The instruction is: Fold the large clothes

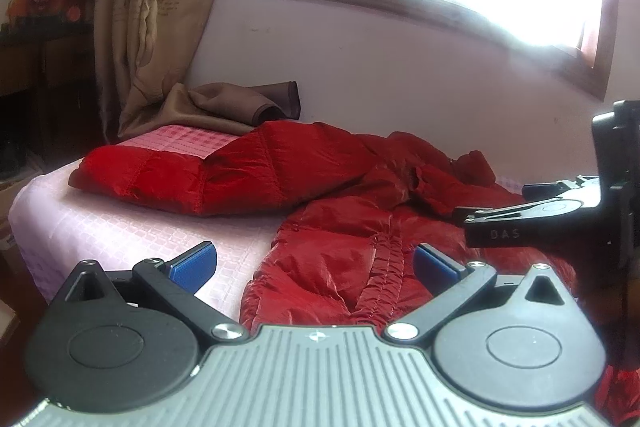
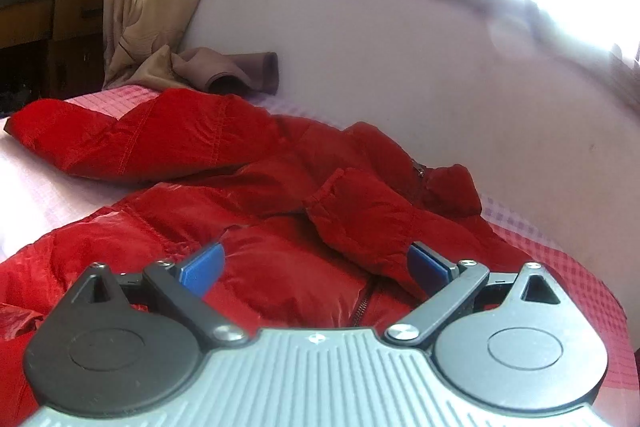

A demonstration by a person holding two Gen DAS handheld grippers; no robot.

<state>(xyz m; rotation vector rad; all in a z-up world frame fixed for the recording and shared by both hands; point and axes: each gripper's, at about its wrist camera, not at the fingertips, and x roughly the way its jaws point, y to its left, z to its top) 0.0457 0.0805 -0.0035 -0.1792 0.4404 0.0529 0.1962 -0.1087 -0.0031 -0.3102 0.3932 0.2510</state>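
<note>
A red puffer jacket [image 1: 320, 187] lies spread and rumpled on the bed, one sleeve [image 1: 140, 175] stretched to the left. My left gripper [image 1: 314, 263] is open and empty, just above the jacket's near hem. The right gripper's side shows at the right edge of the left wrist view [image 1: 532, 211]. In the right wrist view the jacket [image 2: 260, 187] fills the middle, its other sleeve [image 2: 368, 223] folded over the front by the zipper [image 2: 362, 307]. My right gripper [image 2: 316, 267] is open and empty, low over the jacket's body.
The bed has a pink checked cover [image 1: 120, 235] and stands against a white wall [image 1: 400, 75] under a bright window. A brown curtain [image 1: 160, 7] hangs at the back left, its end heaped on the bed [image 1: 240, 103]. Dark furniture [image 2: 52, 27] stands beyond the bed's left edge.
</note>
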